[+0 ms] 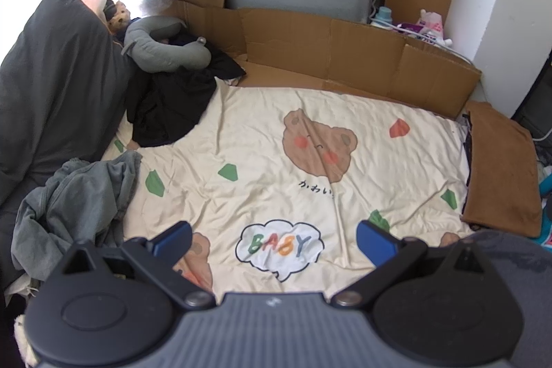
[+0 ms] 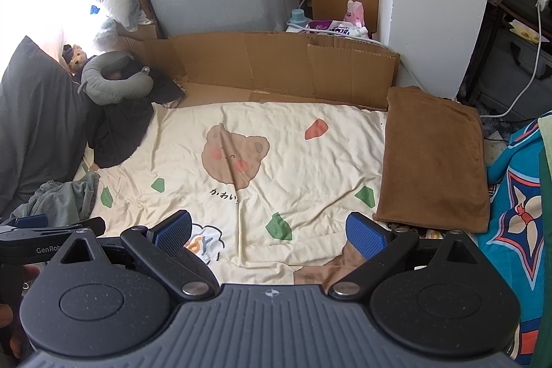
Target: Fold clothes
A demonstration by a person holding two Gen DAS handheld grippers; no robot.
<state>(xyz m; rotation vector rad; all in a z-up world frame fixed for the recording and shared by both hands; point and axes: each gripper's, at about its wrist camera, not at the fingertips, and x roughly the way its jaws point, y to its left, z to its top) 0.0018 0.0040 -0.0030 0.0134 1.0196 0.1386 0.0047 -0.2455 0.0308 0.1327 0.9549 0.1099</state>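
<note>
The left gripper (image 1: 274,238) and right gripper (image 2: 269,230) hover with fingers spread wide, holding nothing, above the cream bear-print sheet (image 1: 276,161). A crumpled grey garment (image 1: 76,195) lies at the sheet's left edge, a folded brown cloth (image 2: 434,157) at its right.

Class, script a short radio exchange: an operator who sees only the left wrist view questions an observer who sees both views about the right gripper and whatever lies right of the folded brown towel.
Operator: My left gripper is open over the bear sheet. How is the other one?
Observer: The right gripper is open too, with nothing between its fingers.
Operator: What lies beyond the brown towel?
Observer: A blue star-patterned fabric lies directly to its right.
</note>
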